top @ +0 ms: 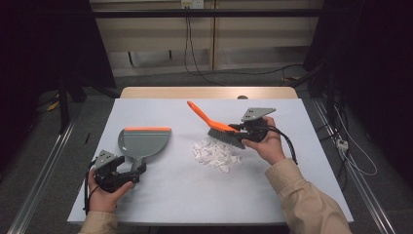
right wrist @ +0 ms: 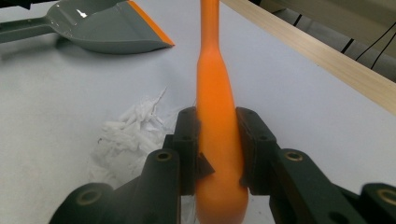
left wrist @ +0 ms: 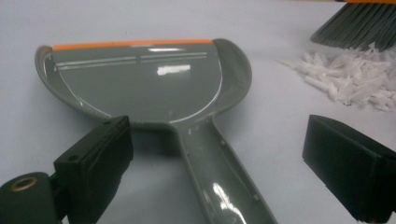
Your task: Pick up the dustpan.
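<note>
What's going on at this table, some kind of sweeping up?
Yes. A person works with a gripper in each hand. The right gripper is clamped on an orange brush, its bristles at a pile of white paper scraps. The left gripper has open jaws either side of the grey dustpan's handle, not yet gripping it. The dustpan lies flat on the table, apart from the scraps.

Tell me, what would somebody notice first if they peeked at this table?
Probably the bright orange brush, clamped in the right gripper near the middle of the table, its bristles at a heap of white scraps. Next, the grey dustpan with an orange lip, lying flat to the left, its handle between the open jaws of the left gripper.
</note>
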Motion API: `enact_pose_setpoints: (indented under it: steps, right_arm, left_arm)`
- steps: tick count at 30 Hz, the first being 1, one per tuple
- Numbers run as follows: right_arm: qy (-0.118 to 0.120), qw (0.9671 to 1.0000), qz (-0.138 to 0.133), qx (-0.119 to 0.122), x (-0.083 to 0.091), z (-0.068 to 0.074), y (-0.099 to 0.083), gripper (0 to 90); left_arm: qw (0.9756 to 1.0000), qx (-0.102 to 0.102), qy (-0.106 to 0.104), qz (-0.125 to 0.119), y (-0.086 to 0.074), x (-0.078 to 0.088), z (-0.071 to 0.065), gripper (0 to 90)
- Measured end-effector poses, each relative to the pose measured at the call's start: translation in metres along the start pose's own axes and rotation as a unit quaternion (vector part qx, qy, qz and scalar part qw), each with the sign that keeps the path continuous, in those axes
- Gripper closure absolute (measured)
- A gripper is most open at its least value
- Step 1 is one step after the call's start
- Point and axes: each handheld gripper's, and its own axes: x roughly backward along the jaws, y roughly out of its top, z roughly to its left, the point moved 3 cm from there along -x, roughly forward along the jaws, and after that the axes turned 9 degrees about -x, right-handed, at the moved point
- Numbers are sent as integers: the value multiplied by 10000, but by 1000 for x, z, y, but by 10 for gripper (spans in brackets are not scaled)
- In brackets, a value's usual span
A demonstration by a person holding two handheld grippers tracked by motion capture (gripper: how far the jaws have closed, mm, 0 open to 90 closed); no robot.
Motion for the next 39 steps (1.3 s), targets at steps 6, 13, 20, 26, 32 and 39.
enact_pose_setpoints:
  steps: [6, 13, 20, 26, 32, 39]
  right_arm:
    - [-43, 10000, -47, -62, 5, 0, -2, 714]
    - [-143, 9998, -53, -88, 4, 0, -4, 715]
    - [-239, 9993, -120, -251, 1, -8, -7, 716]
    - [-262, 9991, 207, -251, 3, -9, -12, 713]
    - [-445, 9965, 658, -246, 0, -10, -15, 705]
    - [-450, 9942, 804, -551, -12, -9, -9, 660]
  left_arm:
    - [9996, 72, 133, 237, -5, -2, 3, 119]
    - [9988, 142, 196, 424, -8, -3, 5, 157]
    - [9988, 190, 162, 429, -9, -3, 6, 157]
    - [9987, 212, 170, 440, -10, -3, 7, 156]
    - [9985, 252, 188, 453, -10, -3, 8, 156]
    - [9979, 273, 148, 577, -10, -6, 7, 182]
